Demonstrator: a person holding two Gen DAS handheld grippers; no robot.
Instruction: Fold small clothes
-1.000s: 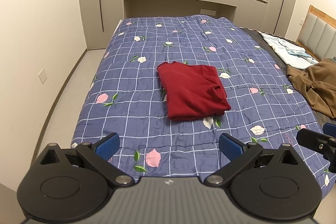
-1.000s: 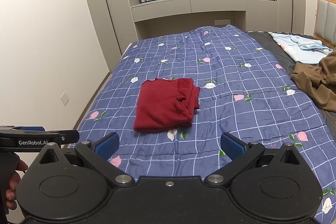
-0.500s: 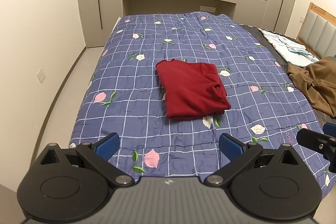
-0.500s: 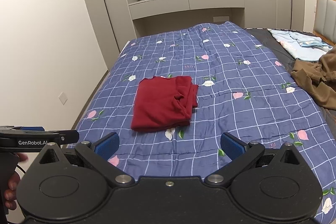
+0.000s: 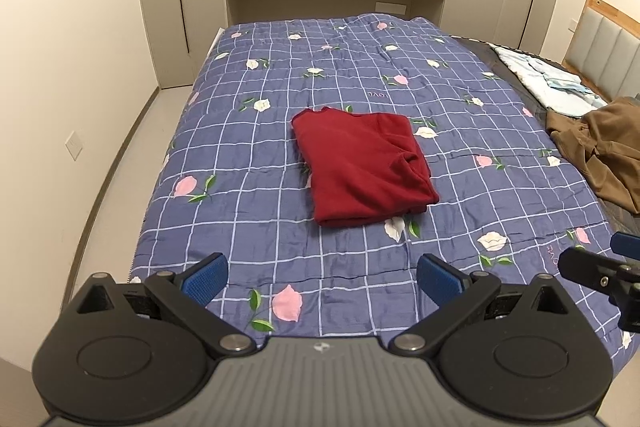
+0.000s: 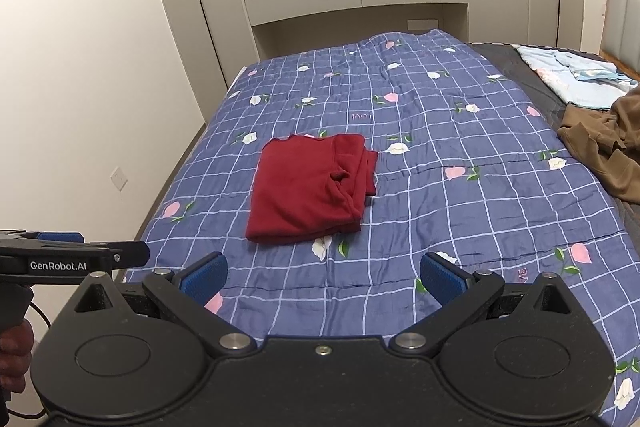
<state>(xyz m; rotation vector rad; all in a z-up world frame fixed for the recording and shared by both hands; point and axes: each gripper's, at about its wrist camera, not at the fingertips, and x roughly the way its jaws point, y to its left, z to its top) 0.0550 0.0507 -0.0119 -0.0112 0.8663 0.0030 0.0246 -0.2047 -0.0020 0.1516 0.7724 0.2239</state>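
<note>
A dark red garment (image 5: 362,167) lies folded into a rough rectangle in the middle of the blue checked flowered quilt (image 5: 240,147); it also shows in the right wrist view (image 6: 310,191). My left gripper (image 5: 322,277) is open and empty, held back above the bed's near edge. My right gripper (image 6: 323,275) is open and empty, also held back from the garment. The right gripper shows at the right edge of the left wrist view (image 5: 600,273), and the left gripper at the left edge of the right wrist view (image 6: 76,257).
A brown garment (image 5: 600,151) lies crumpled at the bed's right side, with light blue clothes (image 5: 548,83) behind it near the headboard (image 5: 612,39). Cabinets and a window stand beyond the bed. The floor (image 5: 120,163) and a wall run along the left.
Both grippers have drawn back and tilted a little, so the folded red garment sits slightly farther off in both views. Nothing on the bed has moved.
</note>
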